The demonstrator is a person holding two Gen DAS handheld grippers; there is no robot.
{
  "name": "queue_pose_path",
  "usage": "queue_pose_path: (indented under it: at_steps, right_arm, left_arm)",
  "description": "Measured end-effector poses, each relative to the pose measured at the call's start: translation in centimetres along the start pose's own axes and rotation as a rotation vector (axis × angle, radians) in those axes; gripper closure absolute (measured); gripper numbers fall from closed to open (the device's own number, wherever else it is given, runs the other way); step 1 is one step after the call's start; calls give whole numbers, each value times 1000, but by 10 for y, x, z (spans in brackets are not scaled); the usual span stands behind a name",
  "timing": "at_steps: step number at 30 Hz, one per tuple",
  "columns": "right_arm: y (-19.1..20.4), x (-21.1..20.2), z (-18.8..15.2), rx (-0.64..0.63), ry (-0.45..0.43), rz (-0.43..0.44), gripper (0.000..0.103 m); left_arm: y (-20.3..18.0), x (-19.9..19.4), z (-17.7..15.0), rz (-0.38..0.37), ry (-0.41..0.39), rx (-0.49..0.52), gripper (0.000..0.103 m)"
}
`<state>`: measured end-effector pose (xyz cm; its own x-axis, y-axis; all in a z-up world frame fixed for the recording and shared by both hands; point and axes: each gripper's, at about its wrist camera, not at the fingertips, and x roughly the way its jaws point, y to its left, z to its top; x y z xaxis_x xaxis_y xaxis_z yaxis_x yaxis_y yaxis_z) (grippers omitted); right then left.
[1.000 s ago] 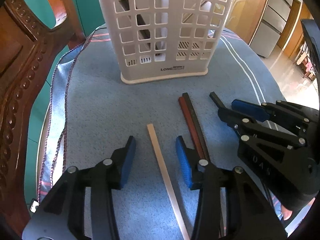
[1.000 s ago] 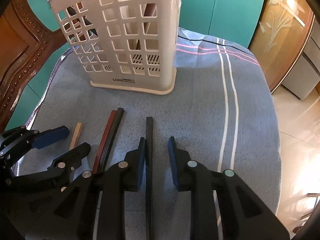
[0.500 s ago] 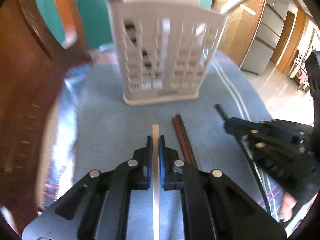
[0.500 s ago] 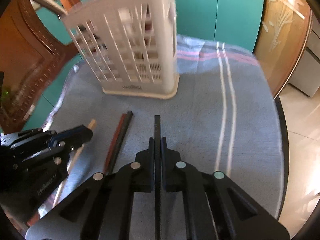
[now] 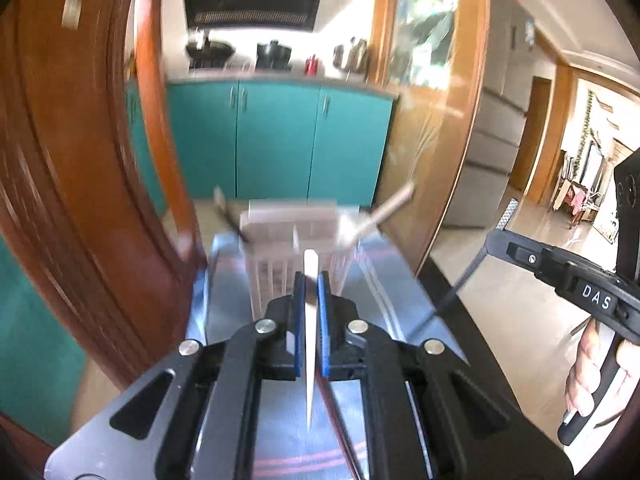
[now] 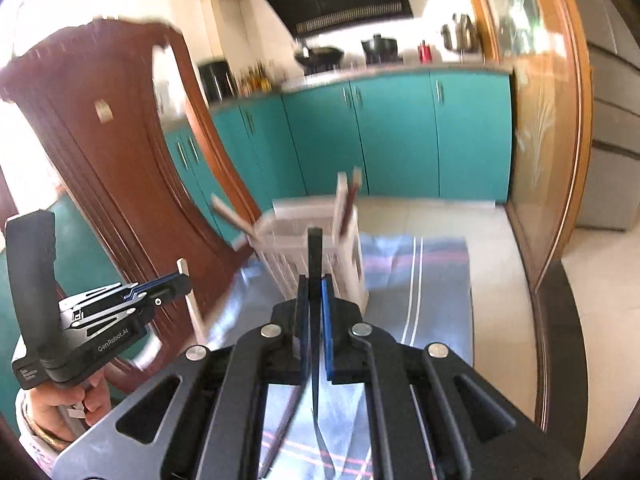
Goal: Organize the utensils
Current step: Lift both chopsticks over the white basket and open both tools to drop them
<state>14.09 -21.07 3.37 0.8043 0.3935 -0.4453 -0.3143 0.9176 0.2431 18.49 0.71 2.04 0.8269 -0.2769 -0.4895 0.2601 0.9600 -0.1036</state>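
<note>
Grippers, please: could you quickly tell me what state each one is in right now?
Left gripper: closed on the pale chopstick.
Right gripper: closed on the black chopstick.

A blue striped cloth [image 6: 420,280] covers the worktop [image 6: 560,320], and a white slotted basket [image 6: 352,256] stands on it.

Both grippers share one build. The left gripper [image 5: 311,292] has two black arms ending in fingers [image 5: 323,320] faced with blue pads, round silver screws at each joint, long slots cut through the arms, and a pale grey base plate under them. The right gripper [image 6: 315,300] has the same look. Seen from the side, each has an upright black handle; white lettering reads "GenRobot.AI" on the left one and "DAS" on the right one. The left hand [image 6: 70,404] wears a bangle and a pale sleeve edge at the wrist. The right hand [image 5: 596,376] shows nothing worn.
</note>
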Motion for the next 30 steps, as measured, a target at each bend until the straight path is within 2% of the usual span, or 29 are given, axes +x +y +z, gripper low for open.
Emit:
queue_pose_path:
  at_steps: [3, 4, 6, 10, 13, 15, 17, 21, 26, 30]
  right_arm:
    - [10, -10, 35, 4, -94, -7, 96]
    - [11, -15, 47, 1, -131, -9, 96]
    - [17, -18, 72, -1, -214, -17, 96]
    - [18, -5, 107, 0, -307, -46, 96]
    - [17, 15, 118, 2, -335, -76, 96]
    - [15, 31, 117, -3, -336, -96, 96]
    - [11, 48, 106, -6, -336, -102, 96]
    - [1, 75, 86, -5, -277, -121, 96]
    - [-9, 82, 66, 22, -257, -121, 96]
    - [-7, 71, 77, 45, -294, -108, 96]
  left_arm:
    - [1, -15, 43, 8, -94, 10, 96]
    - [3, -20, 62, 11, -149, 6, 96]
    - [7, -25, 93, 53, -225, 10, 96]
    - [8, -11, 129, 97, -292, 29, 96]
    - [12, 13, 133, 131, -288, 38, 96]
    - [16, 26, 124, 131, -263, 25, 96]
    - [21, 39, 113, 128, -238, 2, 96]
    - [27, 58, 91, 134, -180, -6, 96]
    - [30, 64, 77, 136, -154, -22, 96]
    - [31, 60, 78, 140, -156, -26, 96]
